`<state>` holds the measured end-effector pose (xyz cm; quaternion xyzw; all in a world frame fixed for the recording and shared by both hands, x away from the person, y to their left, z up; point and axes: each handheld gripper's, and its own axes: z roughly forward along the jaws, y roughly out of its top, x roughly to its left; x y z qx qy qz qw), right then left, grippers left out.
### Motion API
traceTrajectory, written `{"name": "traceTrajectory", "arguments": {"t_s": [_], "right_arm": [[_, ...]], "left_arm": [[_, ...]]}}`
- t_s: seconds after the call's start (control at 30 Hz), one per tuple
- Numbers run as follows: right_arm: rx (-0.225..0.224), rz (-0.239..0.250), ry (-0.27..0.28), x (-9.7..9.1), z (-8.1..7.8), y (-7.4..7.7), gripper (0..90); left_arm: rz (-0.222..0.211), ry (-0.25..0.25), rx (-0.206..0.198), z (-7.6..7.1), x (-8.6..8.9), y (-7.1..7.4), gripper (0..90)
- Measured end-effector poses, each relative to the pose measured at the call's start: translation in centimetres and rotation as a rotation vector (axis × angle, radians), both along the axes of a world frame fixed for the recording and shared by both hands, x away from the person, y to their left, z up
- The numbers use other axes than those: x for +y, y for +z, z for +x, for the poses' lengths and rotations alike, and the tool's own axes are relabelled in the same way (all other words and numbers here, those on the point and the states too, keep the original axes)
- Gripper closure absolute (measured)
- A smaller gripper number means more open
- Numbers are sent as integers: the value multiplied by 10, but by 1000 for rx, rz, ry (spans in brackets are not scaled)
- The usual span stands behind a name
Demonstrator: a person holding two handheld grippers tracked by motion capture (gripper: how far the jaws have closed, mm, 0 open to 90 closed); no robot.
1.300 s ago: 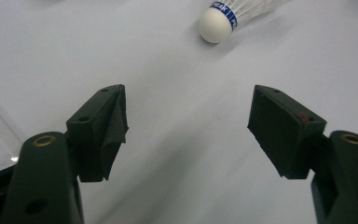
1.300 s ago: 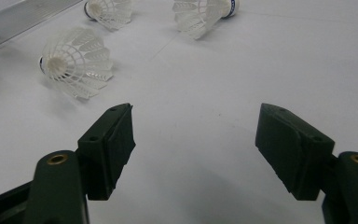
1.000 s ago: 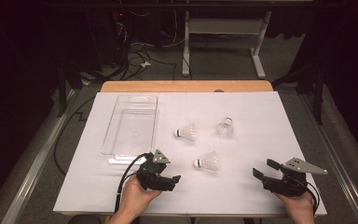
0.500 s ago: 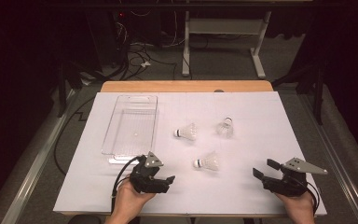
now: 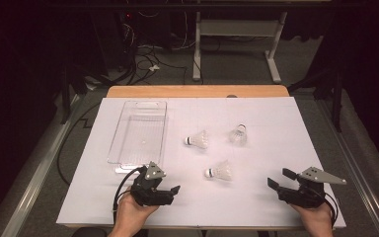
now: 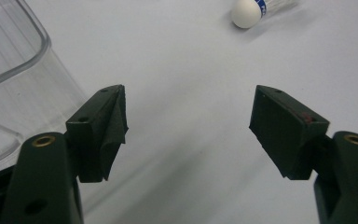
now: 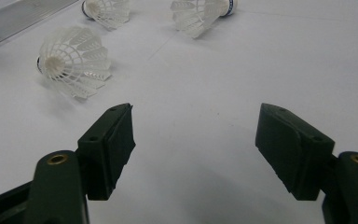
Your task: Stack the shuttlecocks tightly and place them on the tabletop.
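High view: left gripper (image 5: 175,189) near tray (image 5: 128,160), jaws spread, empty; right gripper (image 5: 276,179) likewise. Step: approach to nearest shuttlecock (image 5: 218,172). Next: advance, straddle, pinch.

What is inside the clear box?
Nothing can be seen in the clear box; the white table shows through its bottom. All three shuttlecocks lie outside on the table. Nothing covers it.

Table cover (image 5: 256,118): matt white paper, smooth. Far table edge (image 5: 197,91): bare wood, light. Tray (image 5: 140,131): clear glossy plastic, smooth walls. 3 shuttlecocks, nearest (image 5: 219,172): white plastic-looking ribbed skirts, smooth matt round caps. Left gripper (image 6: 186,130): matt black jaws, brass-coloured inserts, cloth-like pad facing, creased. Right gripper (image 7: 196,144): same matt black.
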<state>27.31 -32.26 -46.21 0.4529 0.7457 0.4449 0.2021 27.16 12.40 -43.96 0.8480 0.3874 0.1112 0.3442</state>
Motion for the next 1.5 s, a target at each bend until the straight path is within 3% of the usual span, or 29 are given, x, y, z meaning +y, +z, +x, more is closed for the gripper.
{"name": "traceTrajectory", "arguments": {"t_s": [0.4,1.2,1.5], "right_arm": [[2,2,-3,0,0,0,283],[3,0,-6,0,0,0,283],[5,1,-9,0,0,0,283]], "left_arm": [[2,24,-14,-5,12,-2,279],[-47,98,-63,-13,43,-6,280],[-43,110,-69,-12,48,-7,278]]}}
